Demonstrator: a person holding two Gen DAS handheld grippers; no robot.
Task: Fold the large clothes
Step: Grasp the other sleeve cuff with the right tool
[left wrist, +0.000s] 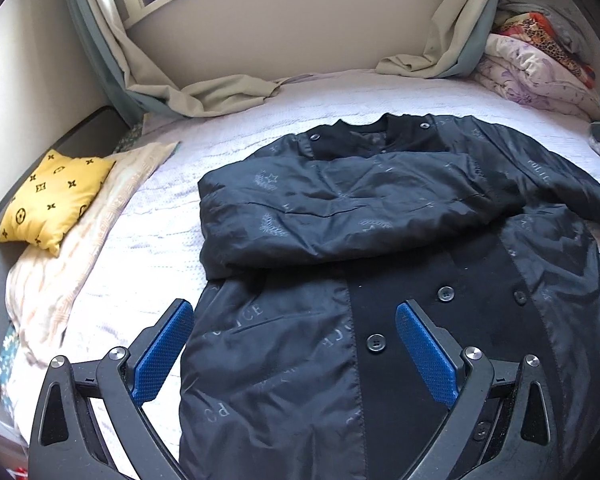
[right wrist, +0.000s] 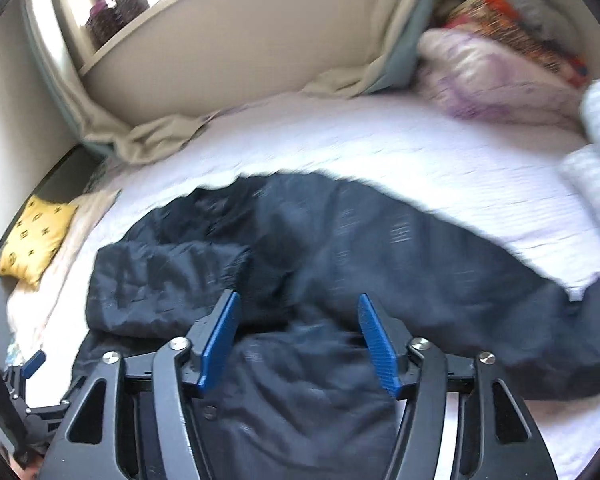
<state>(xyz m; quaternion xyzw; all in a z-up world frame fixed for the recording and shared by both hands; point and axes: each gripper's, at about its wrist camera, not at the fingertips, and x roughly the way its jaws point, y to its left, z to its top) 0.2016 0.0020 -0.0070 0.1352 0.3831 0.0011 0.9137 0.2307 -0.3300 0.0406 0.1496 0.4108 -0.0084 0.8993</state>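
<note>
Both grippers [left wrist: 294, 312] [right wrist: 298, 304] gape empty above the jacket [left wrist: 380, 220]; yellow pillow [left wrist: 56, 200] lies apart.

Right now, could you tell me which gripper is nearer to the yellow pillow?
Left. The left gripper hovers open over the jacket's pillow-side edge; the right gripper is open above the jacket's middle, farther from the yellow pillow.

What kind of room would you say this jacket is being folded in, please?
Most likely a bedroom: the black jacket lies on a bed, with a yellow cushion at one side and folded quilts piled near the curtains.
</note>
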